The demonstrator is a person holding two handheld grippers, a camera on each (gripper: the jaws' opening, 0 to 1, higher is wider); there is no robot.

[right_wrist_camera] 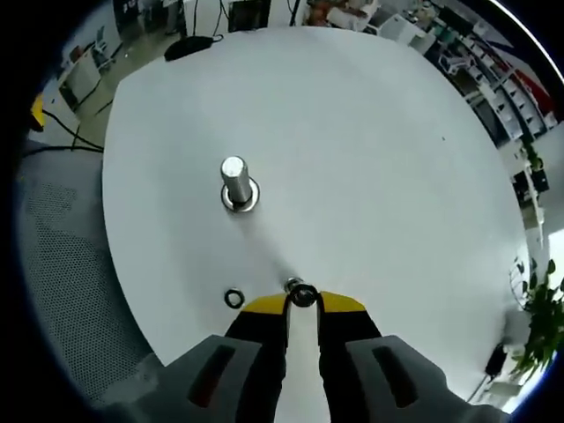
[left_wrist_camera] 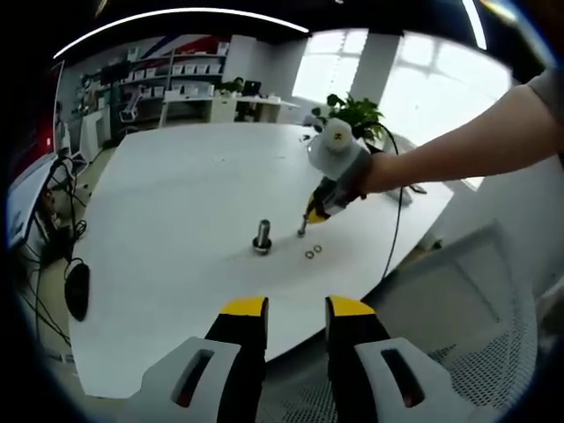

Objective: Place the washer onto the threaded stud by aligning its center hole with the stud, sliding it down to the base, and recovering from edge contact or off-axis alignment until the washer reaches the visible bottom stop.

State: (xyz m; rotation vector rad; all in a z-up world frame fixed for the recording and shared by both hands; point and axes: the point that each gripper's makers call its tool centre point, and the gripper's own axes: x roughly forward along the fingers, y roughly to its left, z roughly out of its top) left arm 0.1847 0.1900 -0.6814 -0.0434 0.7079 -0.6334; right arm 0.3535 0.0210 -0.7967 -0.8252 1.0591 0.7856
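Note:
The threaded stud (right_wrist_camera: 234, 179) stands upright on its round base (right_wrist_camera: 241, 200) in the middle of the white table (right_wrist_camera: 370, 159). My right gripper (right_wrist_camera: 302, 302) is low over the table, short of the stud, with its yellow-tipped jaws shut on a small dark washer (right_wrist_camera: 302, 295). In the left gripper view the stud (left_wrist_camera: 263, 233) is mid-table, and the right gripper (left_wrist_camera: 305, 227) comes in from the right, tips down just right of it. My left gripper (left_wrist_camera: 296, 310) hangs back off the table's near edge, open with nothing between its jaws.
A loose washer (right_wrist_camera: 233, 298) lies on the table left of my right gripper's jaws. Two loose washers (left_wrist_camera: 314, 254) lie near the stud in the left gripper view. A mesh chair (left_wrist_camera: 493, 335) stands at the right. A potted plant (left_wrist_camera: 352, 115) sits at the far edge.

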